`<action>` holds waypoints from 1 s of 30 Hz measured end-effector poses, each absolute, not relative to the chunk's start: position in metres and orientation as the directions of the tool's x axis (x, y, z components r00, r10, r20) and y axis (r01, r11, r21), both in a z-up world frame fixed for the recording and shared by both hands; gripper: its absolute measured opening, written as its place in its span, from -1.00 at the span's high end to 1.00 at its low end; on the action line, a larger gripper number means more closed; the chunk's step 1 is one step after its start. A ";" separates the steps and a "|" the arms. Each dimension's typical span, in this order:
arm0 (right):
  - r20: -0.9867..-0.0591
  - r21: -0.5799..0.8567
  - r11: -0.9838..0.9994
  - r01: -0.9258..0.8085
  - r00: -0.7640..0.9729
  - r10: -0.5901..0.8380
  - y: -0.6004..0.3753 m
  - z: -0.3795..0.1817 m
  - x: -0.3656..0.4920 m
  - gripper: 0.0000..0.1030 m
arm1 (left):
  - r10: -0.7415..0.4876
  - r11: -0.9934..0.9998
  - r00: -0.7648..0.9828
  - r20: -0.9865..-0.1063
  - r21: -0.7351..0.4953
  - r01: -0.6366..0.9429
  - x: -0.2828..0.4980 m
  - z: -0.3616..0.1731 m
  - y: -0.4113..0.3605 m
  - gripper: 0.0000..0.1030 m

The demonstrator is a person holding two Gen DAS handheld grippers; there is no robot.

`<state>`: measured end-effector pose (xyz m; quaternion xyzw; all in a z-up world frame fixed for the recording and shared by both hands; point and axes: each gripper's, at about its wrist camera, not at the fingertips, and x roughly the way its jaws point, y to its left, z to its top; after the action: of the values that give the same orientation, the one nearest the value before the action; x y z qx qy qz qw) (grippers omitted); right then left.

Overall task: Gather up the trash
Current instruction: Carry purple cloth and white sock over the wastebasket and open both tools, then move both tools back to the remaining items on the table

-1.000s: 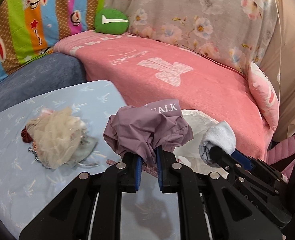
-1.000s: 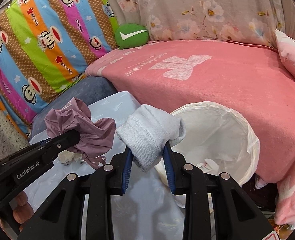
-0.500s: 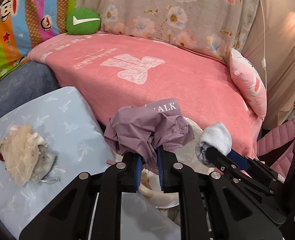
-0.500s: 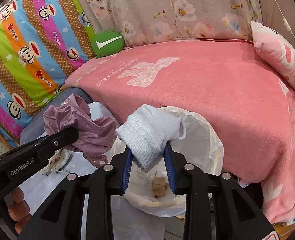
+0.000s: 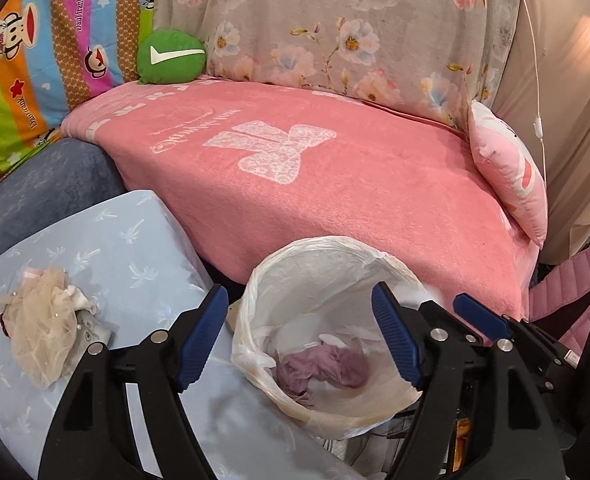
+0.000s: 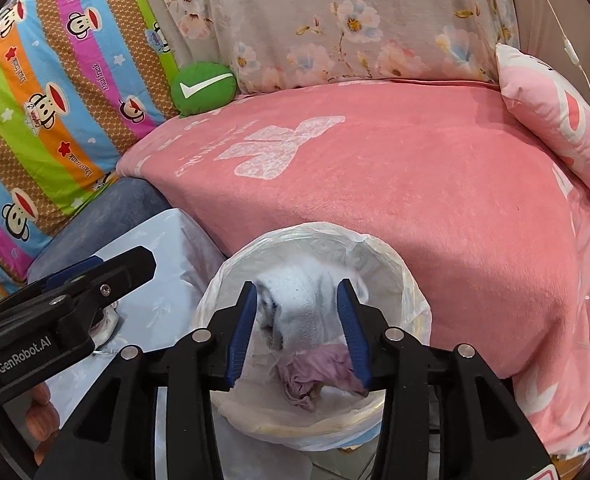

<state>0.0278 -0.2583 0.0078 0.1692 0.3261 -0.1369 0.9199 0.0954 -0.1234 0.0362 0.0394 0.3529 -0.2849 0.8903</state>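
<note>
A bin lined with a white plastic bag (image 5: 255, 300) stands between the light blue table and the pink bed. The crumpled purple cloth (image 5: 323, 368) lies inside it, also seen in the right wrist view (image 6: 315, 372). My left gripper (image 5: 299, 332) is wide open and empty above the bin. My right gripper (image 6: 299, 320) hangs over the bin mouth with its jaws spread; the white sock (image 6: 303, 300) sits between the pads, blurred, and seems loose. A beige mesh bundle (image 5: 43, 332) lies on the table at left.
The light blue table (image 5: 115, 240) is at left, the pink bed (image 5: 335, 184) behind the bin. A green cushion (image 5: 171, 58) and striped pillow (image 5: 35, 60) lie at the back left, a pink pillow (image 5: 511, 176) at right.
Both grippers moved right over the bin and opened. The purple cloth dropped from the left gripper into the bin; the right jaws spread around the white sock.
</note>
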 end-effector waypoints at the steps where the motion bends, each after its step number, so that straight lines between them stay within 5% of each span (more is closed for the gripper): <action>1: -0.643 0.218 0.906 0.362 0.752 -0.146 -0.257 0.009 0.028 0.04 | -0.475 0.839 0.593 -0.650 -0.129 0.529 0.096 0.036 -0.121 -0.38; 30: -0.657 0.200 0.938 0.285 0.749 -0.087 -0.203 0.008 0.030 -0.01 | -0.428 0.892 0.627 -0.650 -0.194 0.408 0.103 0.029 -0.059 -0.47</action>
<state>0.0303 -0.2034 0.0076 0.1451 0.3399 -0.1006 0.9237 0.1026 -0.0594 0.0288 -0.0137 0.3641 -0.2319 0.9019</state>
